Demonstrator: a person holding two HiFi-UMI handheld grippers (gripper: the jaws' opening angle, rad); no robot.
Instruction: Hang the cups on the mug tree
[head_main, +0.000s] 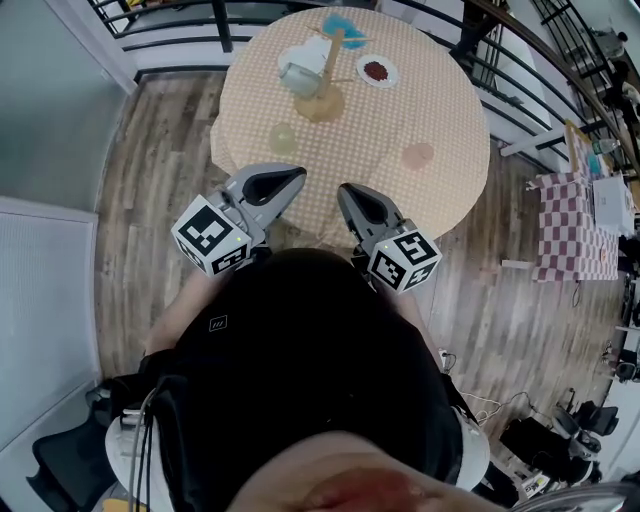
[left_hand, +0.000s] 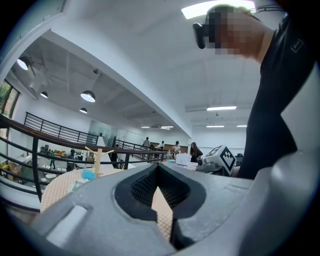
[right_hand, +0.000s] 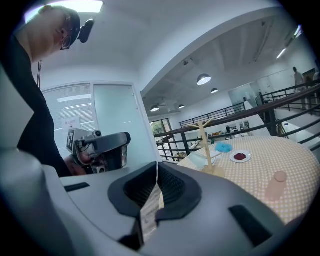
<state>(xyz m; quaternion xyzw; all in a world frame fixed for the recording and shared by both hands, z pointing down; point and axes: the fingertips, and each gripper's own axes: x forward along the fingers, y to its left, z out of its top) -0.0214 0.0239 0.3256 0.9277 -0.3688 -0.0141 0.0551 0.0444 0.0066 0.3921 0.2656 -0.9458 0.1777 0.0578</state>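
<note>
Both grippers are empty and sit at the near edge of the table (head_main: 435, 105), close to the person's body.

- Left gripper (head_main: 294, 179): jaws fully closed, pads meeting, nothing between them. Points roughly level across the table.
- Right gripper (head_main: 347, 194): jaws closed too, nothing held. Tilted slightly down toward the table.
- The two grippers are side by side, tips near each other but not touching.

Task items, head view:
- Mug tree (head_main: 327, 72) stands on the far half of the round table, upright on its wooden base.
- Pale cup (head_main: 298, 70) is up against the tree's left side and looks hung on a peg.
- Blue cup (head_main: 345, 25) is at the far side of the tree. I can't tell whether it's hung or just standing behind it.
- Green cup (head_main: 283, 136) stands on the table, nearer than the tree and a bit left, clear of the base.
- Pink cup (head_main: 418, 155) stands on the table toward the near right, well apart from the tree and from the green cup.

Other:
- Small white plate (head_main: 377, 70) with something dark red on it, just right of the tree.
- Table has a tan checked cloth and stands on a wood-plank floor (head_main: 160, 170).
- Black railing (head_main: 180, 38) runs behind the table.

Neither gripper touches any cup.
</note>
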